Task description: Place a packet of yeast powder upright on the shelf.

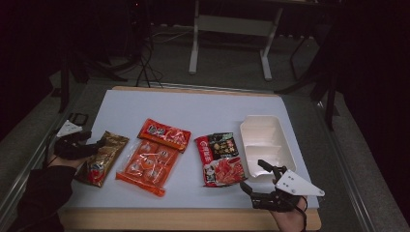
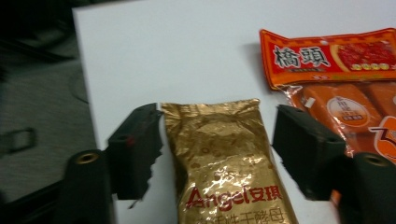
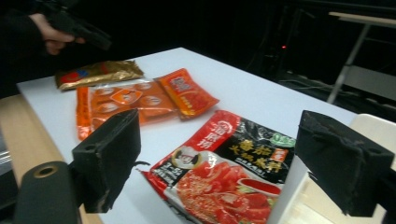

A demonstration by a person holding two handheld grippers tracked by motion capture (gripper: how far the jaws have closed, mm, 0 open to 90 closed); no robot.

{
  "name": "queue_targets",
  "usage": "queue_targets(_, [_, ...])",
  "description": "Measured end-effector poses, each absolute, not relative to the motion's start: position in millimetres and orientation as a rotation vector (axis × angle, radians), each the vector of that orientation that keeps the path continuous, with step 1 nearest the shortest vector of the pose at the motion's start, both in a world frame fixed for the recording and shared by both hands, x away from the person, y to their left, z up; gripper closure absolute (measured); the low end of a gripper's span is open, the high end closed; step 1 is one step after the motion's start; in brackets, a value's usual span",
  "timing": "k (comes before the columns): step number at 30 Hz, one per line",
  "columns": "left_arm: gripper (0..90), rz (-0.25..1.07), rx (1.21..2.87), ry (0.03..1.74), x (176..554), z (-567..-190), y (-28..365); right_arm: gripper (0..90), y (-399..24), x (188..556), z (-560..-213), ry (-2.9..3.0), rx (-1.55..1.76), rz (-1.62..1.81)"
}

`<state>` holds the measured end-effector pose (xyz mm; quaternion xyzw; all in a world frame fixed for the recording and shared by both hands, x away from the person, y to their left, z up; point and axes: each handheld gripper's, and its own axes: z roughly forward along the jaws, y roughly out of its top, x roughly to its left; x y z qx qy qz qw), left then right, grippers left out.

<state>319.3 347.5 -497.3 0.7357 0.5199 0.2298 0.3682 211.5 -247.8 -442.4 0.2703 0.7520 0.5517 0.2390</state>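
Left tool (image 2: 217, 140): jaws apart, straddling the top end of the gold yeast packet (image 2: 229, 163); the pads aren't pressing on it, so nothing is gripped.
Gold yeast packet: flat on the counter (image 1: 203, 108) near its left edge, leftmost in the row, just beside the orange snack pack (image 1: 147, 166).
Right tool (image 1: 261, 176): open, holding nothing, near the front corner of the white tray (image 1: 263, 140).
Other items: red soup-base pouch (image 1: 220, 159) between the orange pack and the tray; red sausage pack (image 1: 164, 134) lying over the orange pack's far end.
Step in hand, judged: pinch the gold packet at its crimped end.
Doing it well: centre the packet between the pads and close across its width. Foil is slick, so grip firmly before lifting.
Risk: the right-hand jaw sits close to the orange pack and could snag its film edge.
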Motion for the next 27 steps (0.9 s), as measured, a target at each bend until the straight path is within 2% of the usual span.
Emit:
queue_targets(6, [35.6, 0.538, 1.895, 1.387, 341, -506, 355, 14.6, -246, 211, -444, 2.071, 0.729, 1.506])
queue_targets(10, [35.4, 0.570, 1.932, 1.410, 351, -513, 354, 16.4, -245, 211, -445, 2.076, 0.724, 1.501])
queue_targets(13, [35.4, 0.544, 1.952, 1.437, 359, -519, 355, 16.4, -245, 211, -445, 2.081, 0.732, 1.503])
queue_targets(18, [35.6, 0.461, 1.960, 1.484, 369, -532, 360, 16.4, -245, 211, -446, 2.082, 0.741, 1.504])
queue_targets(21, [38.6, 0.434, 1.969, 1.481, 371, -535, 358, 16.4, -244, 210, -445, 2.081, 0.725, 1.502])
queue_targets(22, [41.9, 0.390, 1.962, 1.473, 372, -535, 359, 16.4, -244, 210, -445, 2.083, 0.728, 1.502])
queue_targets(25, [42.3, 0.253, 1.949, 1.469, 374, -536, 358, 16.4, -244, 210, -446, 2.090, 0.730, 1.497])
queue_targets(27, [46.0, 0.256, 1.971, 1.453, 374, -534, 354, 16.4, -244, 211, -446, 2.090, 0.731, 1.495])
